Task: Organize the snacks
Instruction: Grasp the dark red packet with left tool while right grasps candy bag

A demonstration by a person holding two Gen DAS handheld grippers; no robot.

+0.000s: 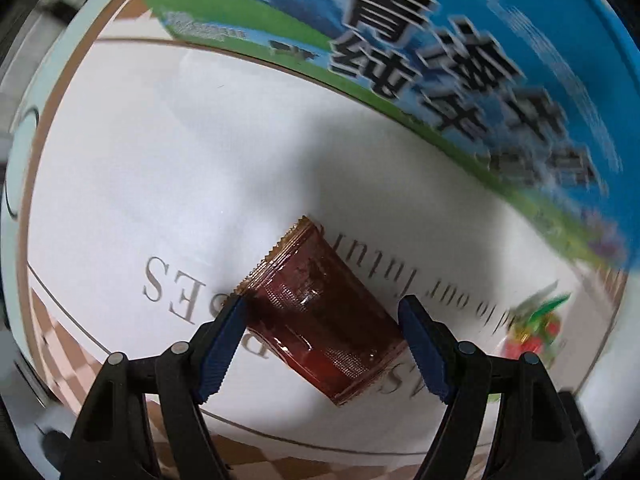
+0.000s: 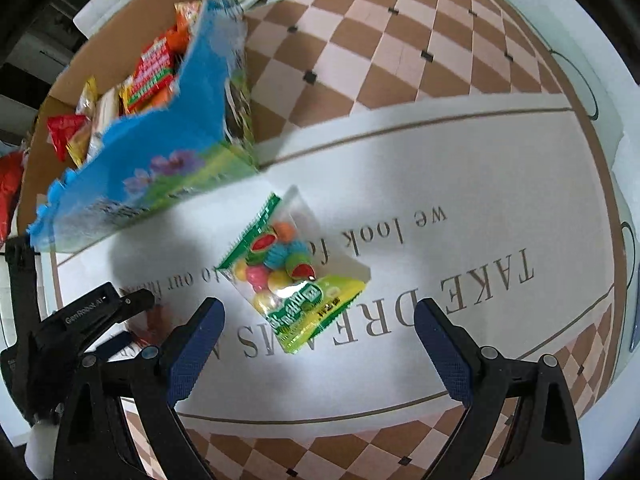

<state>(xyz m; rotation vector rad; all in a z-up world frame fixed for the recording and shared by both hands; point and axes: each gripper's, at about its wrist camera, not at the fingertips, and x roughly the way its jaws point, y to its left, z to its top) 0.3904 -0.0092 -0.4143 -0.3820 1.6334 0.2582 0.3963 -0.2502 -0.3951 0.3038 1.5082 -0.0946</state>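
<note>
Snacks: dark-red ridged plastic sachet (image 1: 316, 312) between open left tool (image 1: 322, 320); green candy packet (image 2: 294, 272) ahead of open right tool (image 2: 318, 334); blue cardboard box (image 2: 132, 152) left.

Bright overhead light, soft shadows on tablecloth (image 2: 500, 168), glare on candy bag (image 2: 294, 268), box (image 1: 460, 60) motion-blurred, fisheye edges warped.

Both the left gripper (image 1: 322, 344) and right gripper (image 2: 319, 350) have black plastic linkage arms with round grey pivot pins and ribbed dark-blue fingers (image 2: 195, 352); white lettering marks one black housing
</note>
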